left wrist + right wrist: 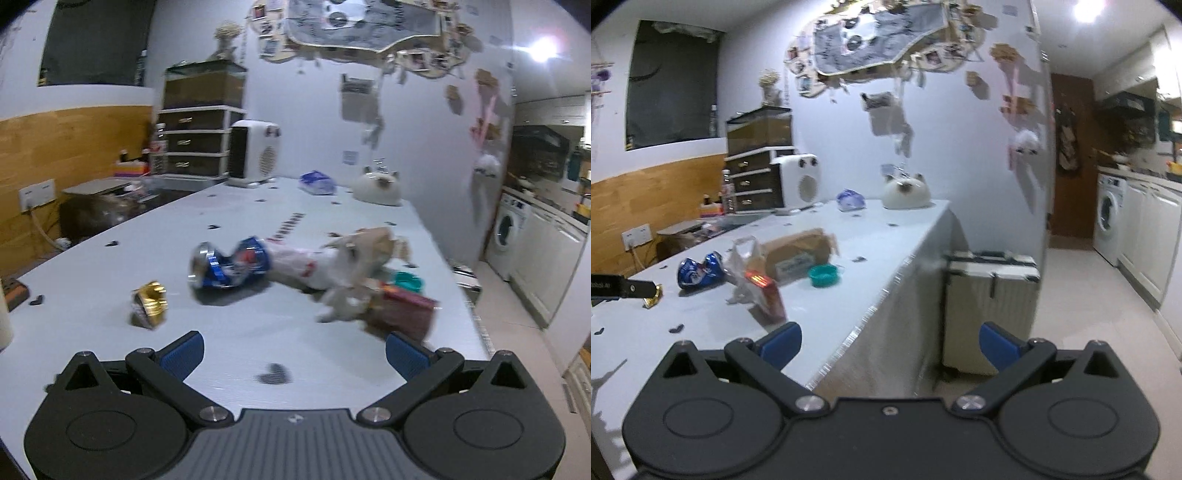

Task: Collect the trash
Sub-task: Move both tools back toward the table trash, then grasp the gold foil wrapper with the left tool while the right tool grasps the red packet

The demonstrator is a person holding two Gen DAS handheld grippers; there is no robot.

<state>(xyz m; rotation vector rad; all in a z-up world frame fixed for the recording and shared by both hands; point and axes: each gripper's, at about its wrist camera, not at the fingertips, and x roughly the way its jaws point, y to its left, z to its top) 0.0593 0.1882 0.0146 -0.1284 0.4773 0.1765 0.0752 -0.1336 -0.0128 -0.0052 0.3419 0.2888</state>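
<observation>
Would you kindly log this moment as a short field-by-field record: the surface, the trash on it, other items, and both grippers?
surface: pale table dotted with small dark marks
trash: crushed blue can lying on its side; gold wrapper left of it; plastic bag right of the can; brown cardboard box; red packet
other items: teal bowl; cat-shaped ornament at the far end
left gripper: open, empty, over the table
right gripper: open, empty, at the table's edge
</observation>
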